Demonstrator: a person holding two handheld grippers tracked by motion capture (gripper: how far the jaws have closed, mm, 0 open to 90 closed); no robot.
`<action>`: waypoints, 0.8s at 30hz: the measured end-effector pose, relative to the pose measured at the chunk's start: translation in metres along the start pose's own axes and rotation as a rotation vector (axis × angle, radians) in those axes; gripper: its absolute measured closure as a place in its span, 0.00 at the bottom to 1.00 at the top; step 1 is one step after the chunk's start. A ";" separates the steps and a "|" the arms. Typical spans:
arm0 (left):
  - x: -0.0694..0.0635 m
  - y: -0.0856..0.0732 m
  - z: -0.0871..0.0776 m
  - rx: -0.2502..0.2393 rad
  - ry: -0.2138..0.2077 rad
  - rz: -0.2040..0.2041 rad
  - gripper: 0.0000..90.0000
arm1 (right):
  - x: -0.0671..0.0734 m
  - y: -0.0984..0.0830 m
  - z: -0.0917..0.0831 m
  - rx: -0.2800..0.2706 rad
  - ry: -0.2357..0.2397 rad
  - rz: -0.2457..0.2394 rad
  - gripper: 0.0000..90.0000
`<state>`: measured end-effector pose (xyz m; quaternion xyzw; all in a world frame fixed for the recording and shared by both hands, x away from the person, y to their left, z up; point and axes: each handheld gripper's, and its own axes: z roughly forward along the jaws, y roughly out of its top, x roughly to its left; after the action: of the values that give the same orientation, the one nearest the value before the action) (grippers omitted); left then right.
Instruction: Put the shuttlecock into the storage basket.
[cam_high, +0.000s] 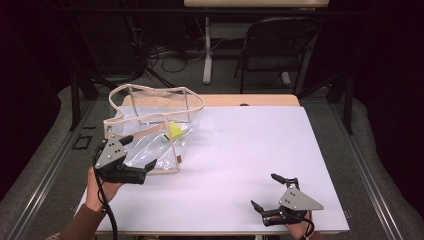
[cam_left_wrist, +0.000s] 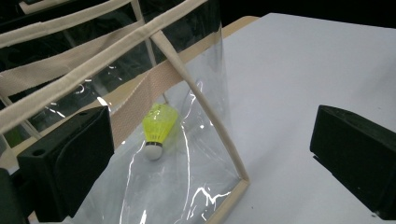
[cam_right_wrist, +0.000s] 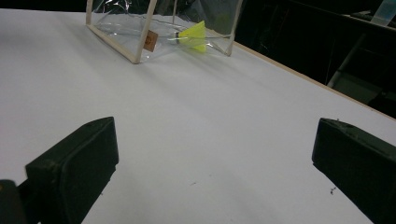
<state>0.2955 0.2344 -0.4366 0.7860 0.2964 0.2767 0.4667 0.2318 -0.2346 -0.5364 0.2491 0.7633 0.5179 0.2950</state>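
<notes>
Straddling the clear bag's (cam_high: 150, 125) near corner, left gripper (cam_high: 136, 156) fingers wide open, empty. Right gripper (cam_high: 274, 192) spread, empty. Film likely floppy, slippery — pinch beige trim; shuttlecock (cam_left_wrist: 158, 128) featherlight.

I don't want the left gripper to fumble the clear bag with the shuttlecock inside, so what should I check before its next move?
1. Left gripper open: ok.
2. Its jaws straddle the clear plastic bag with beige trim at the corner edge: ok.
3. Yellow shuttlecock with white cork tip inside the bag, away from the jaws: ok.
4. Right gripper open and apart from the bag: ok.
5. Bag stable on the white table: cannot tell.
</notes>
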 end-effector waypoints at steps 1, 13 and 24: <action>0.000 -0.002 0.000 0.003 0.003 0.000 0.00 | 0.000 0.000 0.000 0.000 0.000 0.000 0.00; -0.003 -0.022 -0.006 -0.006 0.018 -0.039 0.00 | 0.000 0.000 0.000 0.002 0.000 0.001 0.00; -0.005 -0.042 -0.004 -0.004 0.010 -0.084 0.00 | 0.000 0.000 0.001 0.002 -0.001 -0.001 0.00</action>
<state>0.2807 0.2498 -0.4732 0.7704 0.3309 0.2612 0.4782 0.2319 -0.2339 -0.5368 0.2494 0.7638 0.5169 0.2955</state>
